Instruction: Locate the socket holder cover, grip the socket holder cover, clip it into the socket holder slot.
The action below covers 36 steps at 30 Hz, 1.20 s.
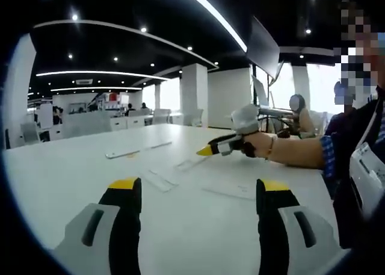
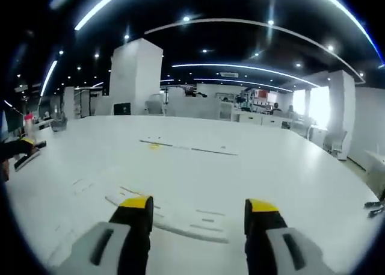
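Several pale flat strips lie on the white table point(image 1: 90, 166). I cannot tell which is the socket holder cover and which the holder. A short strip point(image 1: 157, 180) and another strip point(image 1: 228, 192) lie just beyond my left gripper point(image 1: 198, 188), which is open and holds nothing. A person's hand holds my right gripper point(image 1: 231, 144) low over the table to the right, its yellow tip pointing left. In the right gripper view, a long strip point(image 2: 180, 224) lies just ahead of the right gripper point(image 2: 198, 206), whose jaws stand apart and empty. The left gripper point(image 2: 25, 150) peeks in at the left.
A longer thin strip point(image 1: 138, 150) lies farther back on the table point(image 2: 289, 166), seen as a long strip point(image 2: 189, 147) in the right gripper view. The person's body point(image 1: 355, 166) stands at the table's right side. A small dark object point(image 2: 376, 206) sits near the right edge. Desks and chairs point(image 2: 334, 142) stand beyond.
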Available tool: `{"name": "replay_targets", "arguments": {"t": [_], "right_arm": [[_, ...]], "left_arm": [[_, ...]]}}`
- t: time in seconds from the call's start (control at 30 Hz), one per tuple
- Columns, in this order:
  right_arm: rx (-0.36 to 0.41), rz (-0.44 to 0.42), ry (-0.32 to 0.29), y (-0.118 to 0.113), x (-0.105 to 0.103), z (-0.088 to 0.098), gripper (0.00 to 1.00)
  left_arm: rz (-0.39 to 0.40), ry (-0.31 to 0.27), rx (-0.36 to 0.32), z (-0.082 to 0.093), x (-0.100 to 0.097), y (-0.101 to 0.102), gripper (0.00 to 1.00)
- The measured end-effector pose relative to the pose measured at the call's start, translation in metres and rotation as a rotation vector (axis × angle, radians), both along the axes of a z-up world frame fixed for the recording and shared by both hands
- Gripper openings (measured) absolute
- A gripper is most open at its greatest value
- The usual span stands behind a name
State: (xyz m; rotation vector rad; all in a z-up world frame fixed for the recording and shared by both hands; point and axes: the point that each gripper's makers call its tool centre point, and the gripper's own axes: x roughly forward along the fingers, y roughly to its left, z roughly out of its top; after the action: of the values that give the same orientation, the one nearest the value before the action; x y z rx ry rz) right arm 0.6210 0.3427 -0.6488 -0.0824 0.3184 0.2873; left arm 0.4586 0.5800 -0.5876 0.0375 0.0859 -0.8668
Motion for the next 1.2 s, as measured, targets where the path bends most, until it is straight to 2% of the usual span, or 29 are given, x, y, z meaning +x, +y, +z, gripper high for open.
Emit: {"name": "replay_targets", "arguments": {"t": [0.6, 1.2], "right_arm": [[0.002, 0.009, 0.040, 0.005, -0.009, -0.011, 0.61], [0.058, 0.013, 0.067, 0.009, -0.009, -0.013, 0.57]], "left_arm": [[0.003, -0.004, -0.003, 0.002, -0.007, 0.002, 0.77], [0.009, 0.006, 0.007, 0.000, -0.007, 0.004, 0.77]]}}
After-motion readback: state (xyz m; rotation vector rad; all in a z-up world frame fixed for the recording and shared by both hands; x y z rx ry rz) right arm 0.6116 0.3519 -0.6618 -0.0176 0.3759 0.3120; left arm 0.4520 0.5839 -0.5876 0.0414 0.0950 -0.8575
